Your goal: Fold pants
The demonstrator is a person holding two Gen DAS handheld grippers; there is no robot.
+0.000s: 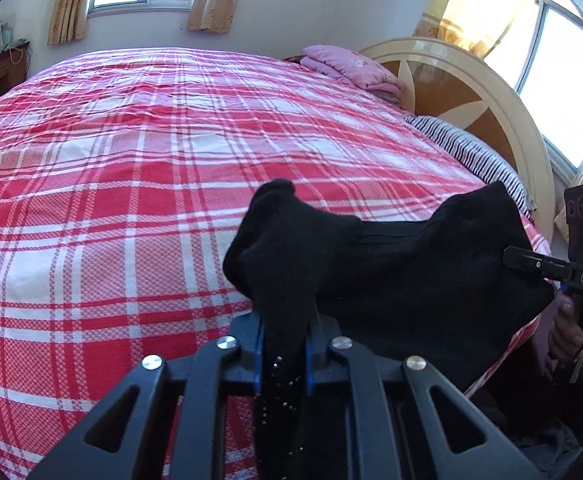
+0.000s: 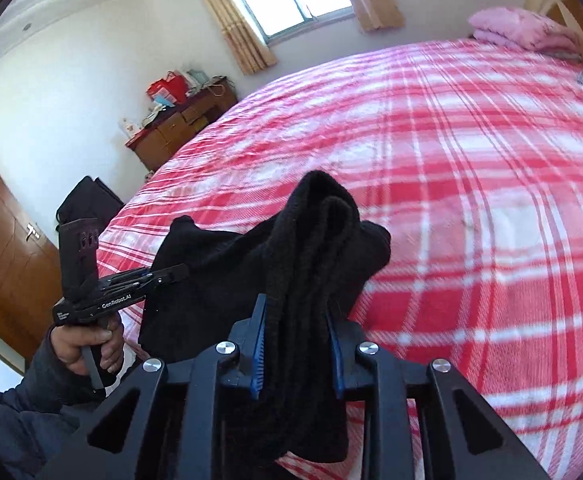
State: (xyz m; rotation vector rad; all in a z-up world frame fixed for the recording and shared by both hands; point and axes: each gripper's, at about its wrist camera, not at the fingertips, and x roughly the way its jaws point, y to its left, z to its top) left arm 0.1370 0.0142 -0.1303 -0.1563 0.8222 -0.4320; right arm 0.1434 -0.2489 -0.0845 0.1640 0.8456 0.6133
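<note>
A wide bed (image 1: 139,152) under a red-and-white plaid sheet fills most of both views, its cloth pulled fairly flat with only faint ripples, which should make a good, roomy surface for laying the garment out; it looks soft underneath, so anything pressed into it will sink a little. At the head end stand a curved cream and wood headboard (image 1: 451,80), a folded pink quilt (image 1: 351,66) and a striped pillow (image 1: 467,148); beyond the bed are curtained windows and a wooden dresser (image 2: 179,128) crowded with bags, and a brown door at the side. The black pants (image 1: 411,264) hang bunched between the two tools at the near edge of the bed, sagging in the middle and draping over the mattress edge. They look like a thick, soft knit: light, limp, with no stiffness to hold a shape, and likely grippy rather than slippery, so they should stay put once pinched but will fold wherever they are unsupported. Corners or the waistband edge seem the best places to hold, so the fabric hangs flat. The left gripper (image 1: 285,344) has its jaws drawn close, clamped on a thick bunch of the cloth; the right gripper (image 2: 297,344) is likewise closed on a doubled, ribbed fold. A hand (image 2: 87,344) grips the left tool's handle.
</note>
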